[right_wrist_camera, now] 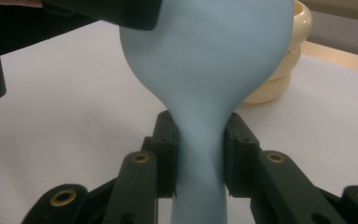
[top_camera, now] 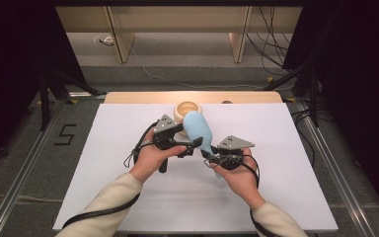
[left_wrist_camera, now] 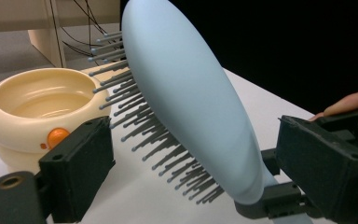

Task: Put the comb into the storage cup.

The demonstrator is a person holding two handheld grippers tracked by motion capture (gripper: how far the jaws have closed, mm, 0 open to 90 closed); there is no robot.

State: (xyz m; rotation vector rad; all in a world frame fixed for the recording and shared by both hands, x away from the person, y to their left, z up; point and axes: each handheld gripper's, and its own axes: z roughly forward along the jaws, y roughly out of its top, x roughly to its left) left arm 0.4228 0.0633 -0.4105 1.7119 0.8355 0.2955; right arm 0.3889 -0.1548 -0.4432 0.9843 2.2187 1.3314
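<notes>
A light blue hairbrush [top_camera: 197, 127] hangs above the white table, head pointing away from me. My right gripper [top_camera: 209, 154] is shut on its narrow neck; in the right gripper view both pads press the neck [right_wrist_camera: 200, 154] below the head [right_wrist_camera: 205, 60]. My left gripper [top_camera: 187, 138] is open, its jaws standing on either side of the head. In the left gripper view [left_wrist_camera: 200, 168] one jaw faces the grey bristles [left_wrist_camera: 140, 126], the other the smooth back [left_wrist_camera: 191, 93], with gaps on both sides.
A cream bowl [top_camera: 187, 107] with an orange dot stands just behind the brush near the table's far edge [left_wrist_camera: 28, 107] [right_wrist_camera: 279, 79]. The white table top [top_camera: 128, 187] stretches wide left, right and in front. Cables and wooden legs lie beyond the table.
</notes>
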